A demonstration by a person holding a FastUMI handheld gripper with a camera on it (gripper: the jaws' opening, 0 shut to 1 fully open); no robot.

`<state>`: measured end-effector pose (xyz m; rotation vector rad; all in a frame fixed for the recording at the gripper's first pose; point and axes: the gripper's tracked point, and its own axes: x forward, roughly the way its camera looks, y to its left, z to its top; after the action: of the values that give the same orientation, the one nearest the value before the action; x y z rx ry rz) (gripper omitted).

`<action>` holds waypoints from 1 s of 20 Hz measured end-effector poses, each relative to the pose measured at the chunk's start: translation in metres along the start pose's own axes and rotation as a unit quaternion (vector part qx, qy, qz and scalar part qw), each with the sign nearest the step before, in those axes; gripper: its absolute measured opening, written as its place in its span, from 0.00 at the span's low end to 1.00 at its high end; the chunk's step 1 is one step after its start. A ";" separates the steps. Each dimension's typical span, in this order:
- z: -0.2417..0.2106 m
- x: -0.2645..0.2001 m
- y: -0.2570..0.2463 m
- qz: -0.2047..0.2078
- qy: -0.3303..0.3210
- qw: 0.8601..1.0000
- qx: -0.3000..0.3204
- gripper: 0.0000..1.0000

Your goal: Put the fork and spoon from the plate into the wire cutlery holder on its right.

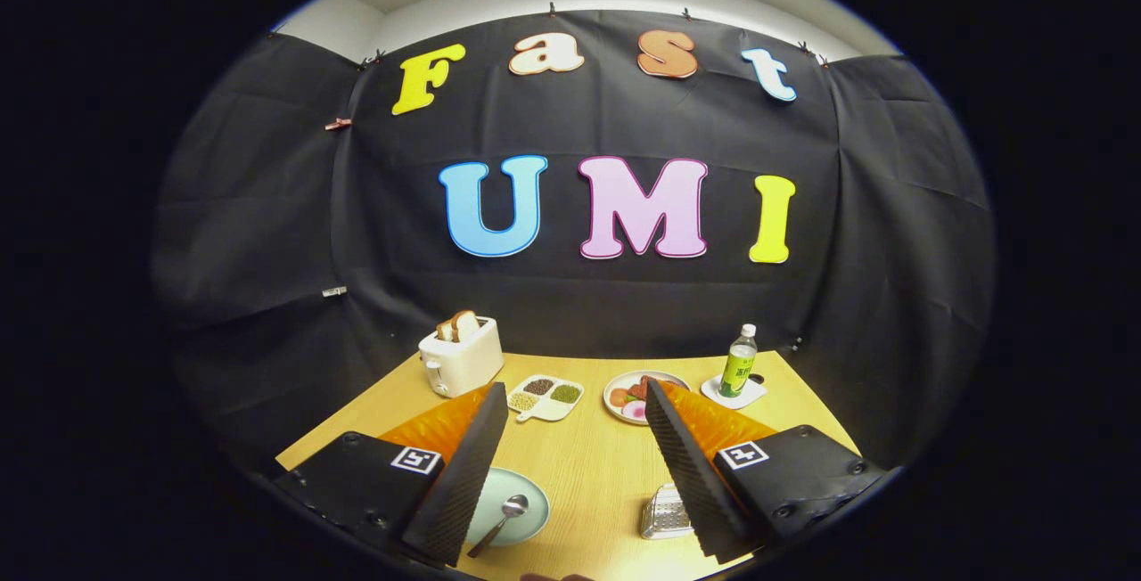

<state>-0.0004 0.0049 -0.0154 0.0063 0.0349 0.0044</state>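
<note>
A white toaster [460, 358] stands at the far left of the wooden table [597, 465], with slices of bread [458, 325] sticking up out of its slots. Just right of it, beyond the left finger's tip, lies a white divided dish [545, 397] with dark, pale and green grains in separate sections.

Nearer, the gripper [575, 403] hangs above the table with its jaws spread wide and nothing between them but bare tabletop. The left finger [459, 474] has a black ribbed pad and an orange side, and its black base carries a square marker. Just beside that finger on its right sits a pale green plate [526, 496], partly covered by the finger. A spoon [501, 520] lies on the plate, bowl pointing away and handle running back toward the finger. I cannot see the fork; the part of the plate under the finger is hidden.

Across the gap, close against the inner side of the right finger [693, 474], stands the metal cutlery holder [664, 512], partly hidden by that finger. The plate and the holder are apart, with bare wood between them.

Farther back, past the right finger's tip, a white plate of food [624, 396] holds pink and reddish pieces. To its right a green bottle [739, 360] with a white cap stands upright on a small white tray [733, 396] near the table's far right corner
</note>
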 end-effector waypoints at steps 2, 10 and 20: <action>-0.003 0.001 0.004 0.003 0.004 1.000 0.000 0.97; -0.022 0.016 0.018 0.008 0.031 0.999 -0.014 0.97; -0.136 0.036 0.074 0.053 0.202 0.978 0.000 0.98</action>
<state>0.0302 0.0804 -0.1522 0.0075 0.4418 0.1123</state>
